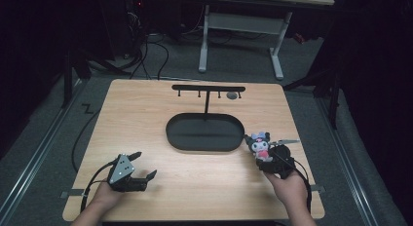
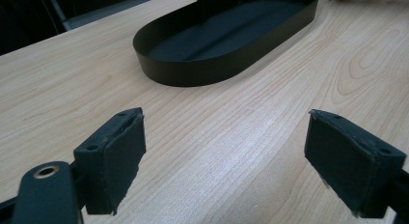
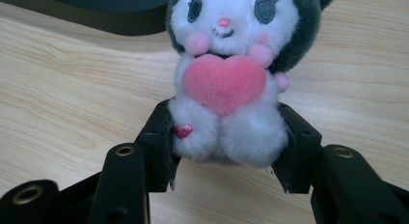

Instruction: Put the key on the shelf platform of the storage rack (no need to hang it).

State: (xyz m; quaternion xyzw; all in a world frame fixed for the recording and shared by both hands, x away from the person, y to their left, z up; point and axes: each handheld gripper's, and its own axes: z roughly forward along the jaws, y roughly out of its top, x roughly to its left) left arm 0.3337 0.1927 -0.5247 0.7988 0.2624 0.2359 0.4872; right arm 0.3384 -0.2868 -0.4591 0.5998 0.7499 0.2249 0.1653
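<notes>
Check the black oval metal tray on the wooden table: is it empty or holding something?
Empty. The black oval metal tray shows a bare floor apart from its own hanger post, and the plush toy sits outside it, clamped in the right gripper.

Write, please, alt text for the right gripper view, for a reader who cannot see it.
The right gripper is shut on the lower body of a small plush toy, white with dark ears, hugging a pink heart. Below is a light wooden table; a black tray edge shows behind.
</notes>
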